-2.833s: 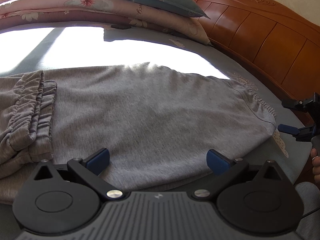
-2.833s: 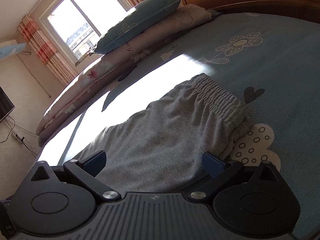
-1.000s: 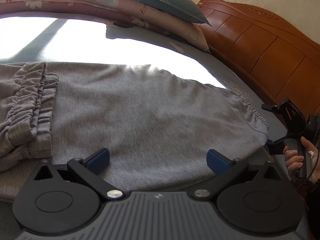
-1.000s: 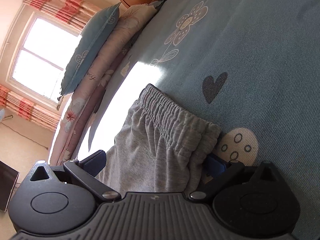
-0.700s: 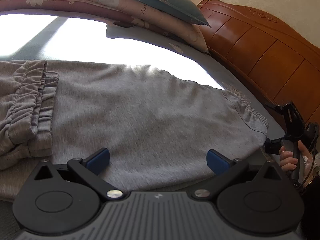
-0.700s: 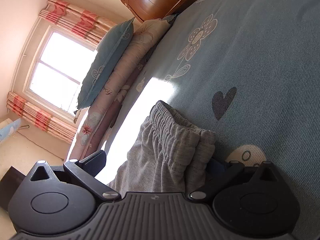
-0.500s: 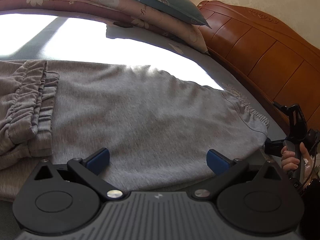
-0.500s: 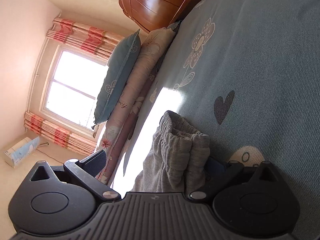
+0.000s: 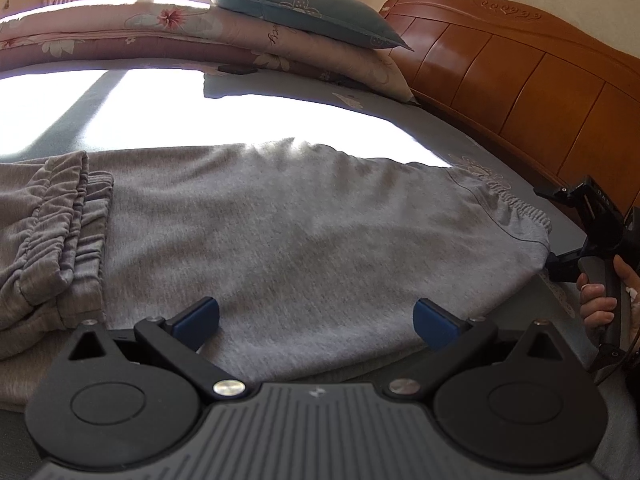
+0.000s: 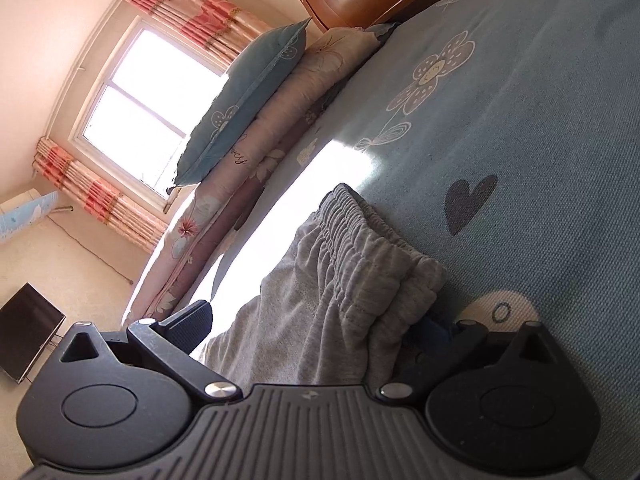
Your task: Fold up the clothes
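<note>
Left wrist view shows the grey sweatpants [image 9: 304, 232] spread flat across the bed [image 9: 500, 152], already doubled over once, with the gathered cuffs [image 9: 52, 232] lying on top toward the bed's left side and the elastic waistband [image 9: 516, 208] toward the wooden headboard [image 9: 520, 84]. The left gripper [image 9: 316, 316] hovers over the garment's near edge with its blue pads wide apart and nothing between them. The right gripper [image 10: 316, 328] is tilted on its side at the waistband corner [image 10: 380, 272]; its jaws are wide apart, the lower one slid under the gathered cloth and the upper one clear above it, so it has not yet pinched anything. From the left wrist view a hand [image 9: 600, 300] steadies that tool at the garment's near right corner. The step in hand looks like taking hold of the waistband end to carry it over toward the cuffs. To do it well, I would push the lower jaw fully under every layer before closing, so the whole thickness comes up together, and have the left gripper pin or lift the near edge at the matching height to keep the fold line straight
</note>
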Demonstrator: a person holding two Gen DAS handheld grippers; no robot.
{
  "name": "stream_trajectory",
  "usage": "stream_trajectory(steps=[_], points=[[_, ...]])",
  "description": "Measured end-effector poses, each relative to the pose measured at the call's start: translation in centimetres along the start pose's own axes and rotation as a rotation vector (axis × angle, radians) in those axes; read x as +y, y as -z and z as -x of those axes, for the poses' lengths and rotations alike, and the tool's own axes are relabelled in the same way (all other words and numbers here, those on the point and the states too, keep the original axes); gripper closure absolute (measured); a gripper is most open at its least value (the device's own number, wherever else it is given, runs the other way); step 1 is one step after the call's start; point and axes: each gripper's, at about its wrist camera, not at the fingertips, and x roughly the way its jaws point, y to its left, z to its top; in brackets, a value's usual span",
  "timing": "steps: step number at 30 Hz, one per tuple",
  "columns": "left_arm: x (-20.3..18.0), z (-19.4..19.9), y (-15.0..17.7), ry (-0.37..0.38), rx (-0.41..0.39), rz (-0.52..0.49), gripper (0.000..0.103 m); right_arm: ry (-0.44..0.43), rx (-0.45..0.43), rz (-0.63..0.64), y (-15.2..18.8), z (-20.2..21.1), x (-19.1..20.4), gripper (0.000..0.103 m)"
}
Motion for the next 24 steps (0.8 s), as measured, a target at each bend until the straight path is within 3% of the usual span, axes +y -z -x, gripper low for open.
stream_trajectory(steps=[5, 12, 15, 20, 24], points=[[-5.7, 0.0, -0.9, -0.114, -0.086, -0.247, 0.001, -0.109, -0.003, -0.093, -0.8, 0.9, -1.2, 0.000], [-19.0, -5.1, -3.7, -0.064, -0.117, -0.604, 0.001, -0.230, 0.028, -0.174, -1.6, 1.4, -2.3, 0.000], [-23.3, -7.7, -3.8, -0.022, -0.115, -0.700, 0.001, -0.293, 0.033, -0.191, -2.0, 1.7, -2.5, 0.000], [-27.4, -10.2, -2.6, -0.010, -0.116, -0.830, 0.001, -0.343, 0.055, -0.192, -2.4, 2.2, -2.9, 0.000], [-29.6, -12.6, -1.2, -0.106, -0.130, -0.973, 0.001, -0.374, 0.067, -0.203, -2.6, 2.4, -3.2, 0.000]])
